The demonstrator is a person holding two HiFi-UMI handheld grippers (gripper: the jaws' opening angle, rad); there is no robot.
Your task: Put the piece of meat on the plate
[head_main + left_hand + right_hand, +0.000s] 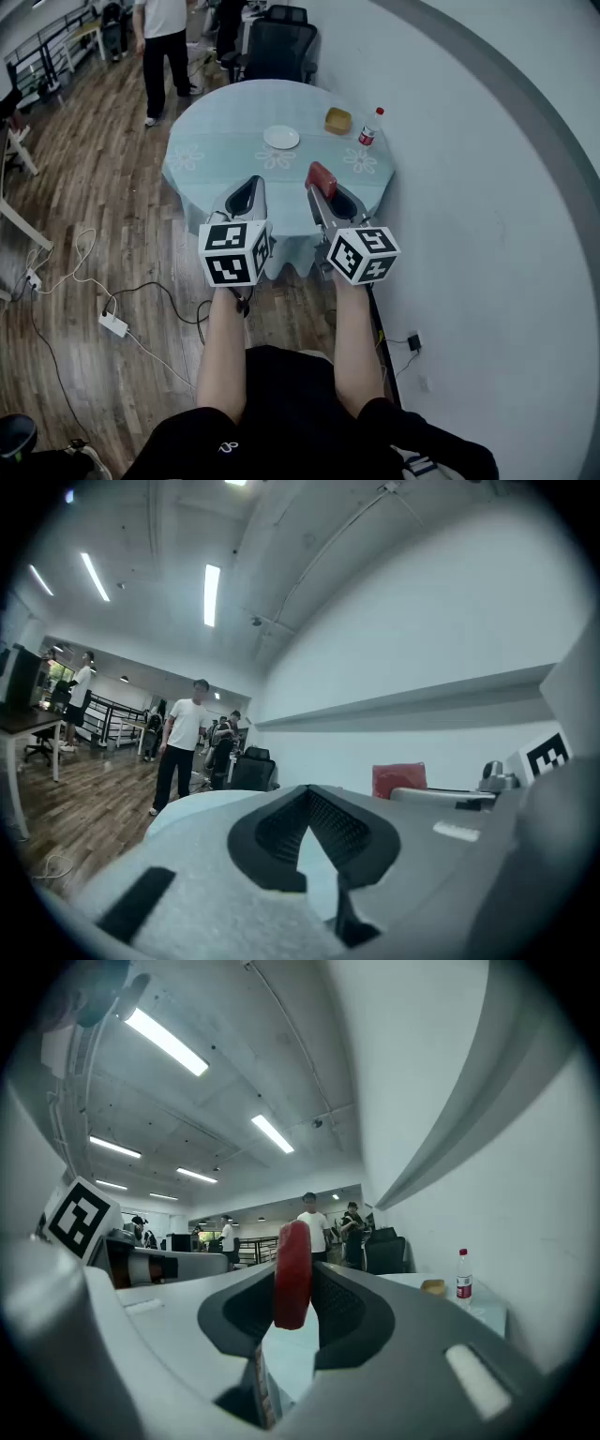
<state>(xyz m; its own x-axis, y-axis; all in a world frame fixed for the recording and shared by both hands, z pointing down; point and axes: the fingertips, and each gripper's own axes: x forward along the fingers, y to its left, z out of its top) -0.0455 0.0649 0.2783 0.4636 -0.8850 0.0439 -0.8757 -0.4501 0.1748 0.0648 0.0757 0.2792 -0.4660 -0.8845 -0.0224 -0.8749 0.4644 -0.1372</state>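
Observation:
A flat red piece of meat [321,175] stands on edge between the pads of my right gripper [320,185], which is shut on it. In the right gripper view the meat [292,1274] fills the gap at the jaw tips of the right gripper [292,1288]. A small white plate [281,137] lies near the middle of the round table [216,122] with its pale blue cloth, beyond both grippers. My left gripper [250,190] is level beside the right one, shut and holding nothing [307,794]. From the left gripper view the meat [399,780] shows at the right.
A yellowish bowl-like object [337,120] and a bottle with a red label [369,127] stand at the table's far right. Office chairs [279,42] sit behind the table. People stand at the back left [164,52]. Cables and a power strip [112,324] lie on the wooden floor. A white wall curves along the right.

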